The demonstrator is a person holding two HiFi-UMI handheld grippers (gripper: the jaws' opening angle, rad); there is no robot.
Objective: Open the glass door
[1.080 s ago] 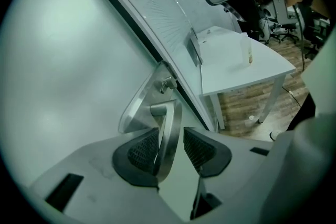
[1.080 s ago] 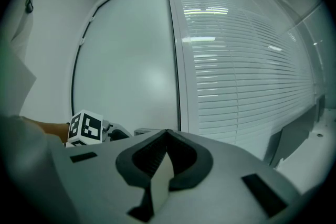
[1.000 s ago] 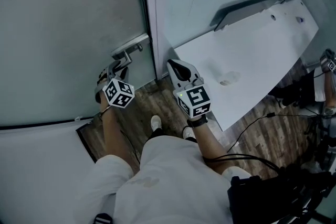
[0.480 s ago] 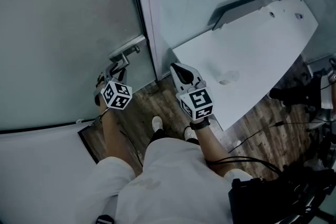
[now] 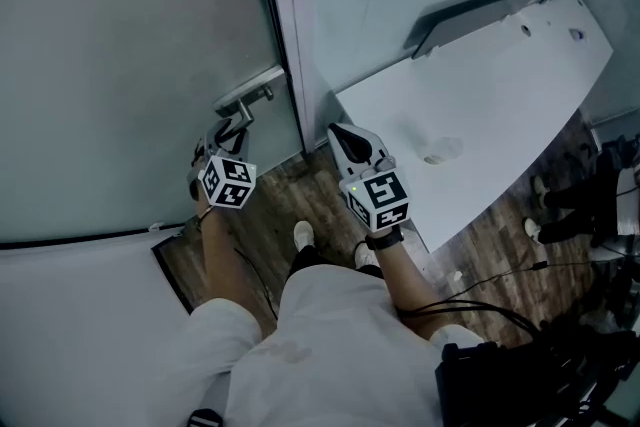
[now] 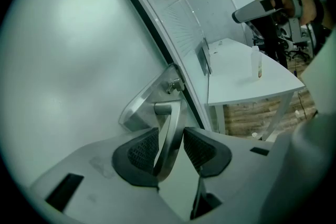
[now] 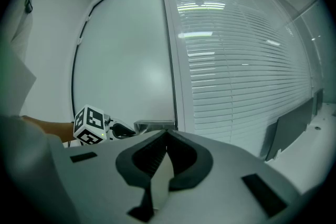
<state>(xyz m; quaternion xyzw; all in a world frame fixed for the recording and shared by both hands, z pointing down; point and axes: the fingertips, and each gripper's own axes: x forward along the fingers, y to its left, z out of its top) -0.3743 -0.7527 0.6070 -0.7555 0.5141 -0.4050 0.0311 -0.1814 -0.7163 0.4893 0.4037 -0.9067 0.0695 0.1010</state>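
Left tool (image 6: 170, 136) pinches the brushed-metal lever handle (image 6: 170, 113) at the edge of the frosted glass door (image 6: 63, 60); right tool (image 7: 167, 138) is pressed together, empty. The smooth lever could slip free mid-turn and spring back.

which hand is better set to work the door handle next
Left: the left gripper has the door handle between its jaws, while the right gripper is shut and empty, off to the side of it.
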